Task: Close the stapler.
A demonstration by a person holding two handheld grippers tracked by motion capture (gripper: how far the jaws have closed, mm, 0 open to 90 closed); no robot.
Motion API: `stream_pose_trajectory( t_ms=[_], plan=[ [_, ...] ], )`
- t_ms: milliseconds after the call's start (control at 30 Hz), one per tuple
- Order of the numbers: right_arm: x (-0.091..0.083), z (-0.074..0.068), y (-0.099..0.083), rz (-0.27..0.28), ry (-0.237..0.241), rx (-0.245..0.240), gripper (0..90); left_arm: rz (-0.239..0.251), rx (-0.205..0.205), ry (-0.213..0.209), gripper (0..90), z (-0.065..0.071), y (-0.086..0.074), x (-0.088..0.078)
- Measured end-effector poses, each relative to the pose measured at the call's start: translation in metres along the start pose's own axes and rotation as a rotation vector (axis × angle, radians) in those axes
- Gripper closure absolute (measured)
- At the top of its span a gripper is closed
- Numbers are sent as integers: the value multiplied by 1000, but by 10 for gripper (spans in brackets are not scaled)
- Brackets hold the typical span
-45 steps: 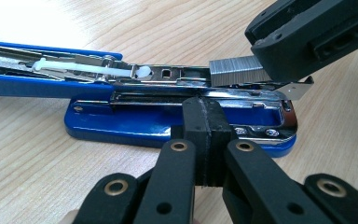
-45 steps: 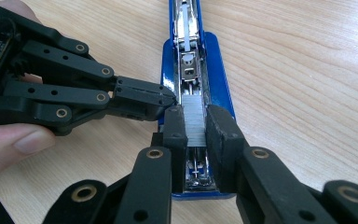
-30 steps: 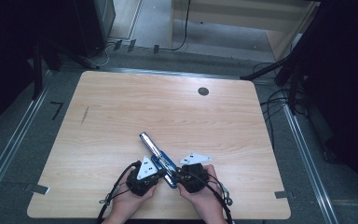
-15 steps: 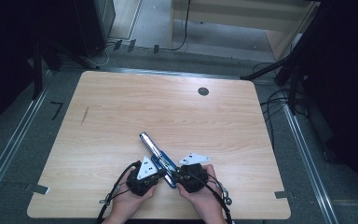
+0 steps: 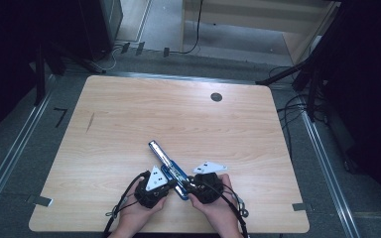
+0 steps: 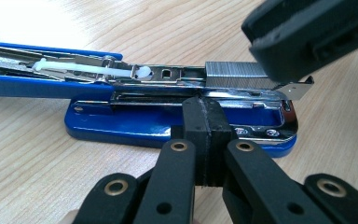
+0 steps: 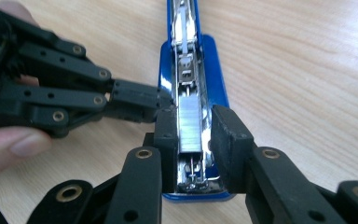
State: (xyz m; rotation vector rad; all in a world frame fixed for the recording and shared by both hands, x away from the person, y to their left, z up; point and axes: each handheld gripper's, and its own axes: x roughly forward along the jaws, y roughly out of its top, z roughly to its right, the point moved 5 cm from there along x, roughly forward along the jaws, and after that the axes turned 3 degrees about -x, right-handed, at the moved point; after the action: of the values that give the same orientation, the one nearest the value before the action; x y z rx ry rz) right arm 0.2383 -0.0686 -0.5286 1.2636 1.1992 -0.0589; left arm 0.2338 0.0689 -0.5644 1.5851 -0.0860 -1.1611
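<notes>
Fingers of the left gripper (image 6: 200,140), pressed together, brace the base of the open stapler (image 5: 168,169) at lower centre; right gripper (image 7: 193,149) jaws, just easing apart, straddle the staple strip (image 7: 189,123) in its channel. Judged step: loading staples. Next: withdraw, close the lid. Table (image 5: 129,114) otherwise bare; nothing obstructs.

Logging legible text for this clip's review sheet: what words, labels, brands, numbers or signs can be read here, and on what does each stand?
"7": a dark mark on the grey floor left of the table, reading like that digit.
Blue stapler: no brand or label visible on its base, open magazine or staple strip.
Left gripper and right gripper: no lettering.
Grey plates on the grippers: small dots, no text.
</notes>
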Motion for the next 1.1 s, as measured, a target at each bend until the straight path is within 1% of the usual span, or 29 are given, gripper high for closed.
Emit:
stream_pose_trajectory(
  t_ms=[67, 133, 233, 300, 467, 733, 867, 933, 1000, 1033, 1100],
  plan=[
    [-1, 1, 2, 18, 4, 11, 761, 1, -1, -1, 900, 0, 0, 0],
    [1, 1, 4, 39, 8, 15, 810, 1, 0, -1, 900, 0, 0, 0],
    [5, 1, 6, 41, 17, 17, 851, 0, 0, -1, 900, 0, 0, 0],
    [9, 0, 6, 32, 24, 14, 871, 0, 0, -1, 900, 0, 0, 0],
    [9, 1, 6, 36, 22, 11, 882, -1, -2, 0, 900, 0, 0, 0],
    [5, -2, 2, 33, 24, -13, 900, 0, -3, -1, 900, 0, 0, 0],
    [5, -2, 2, 29, 28, -13, 900, 0, -1, -1, 900, 0, 0, 0],
    [3, -2, 2, 34, 24, -14, 860, 0, -3, 0, 900, 0, 0, 0],
    [1, -2, 3, 50, 20, -5, 815, -1, -4, -2, 900, 0, 0, 0],
    [0, -1, 3, 62, 10, -1, 785, -1, -4, -2, 900, 0, 0, 0],
    [0, 0, 3, 57, 7, 7, 750, -1, -4, -2, 900, 0, 0, 0]
  ],
)
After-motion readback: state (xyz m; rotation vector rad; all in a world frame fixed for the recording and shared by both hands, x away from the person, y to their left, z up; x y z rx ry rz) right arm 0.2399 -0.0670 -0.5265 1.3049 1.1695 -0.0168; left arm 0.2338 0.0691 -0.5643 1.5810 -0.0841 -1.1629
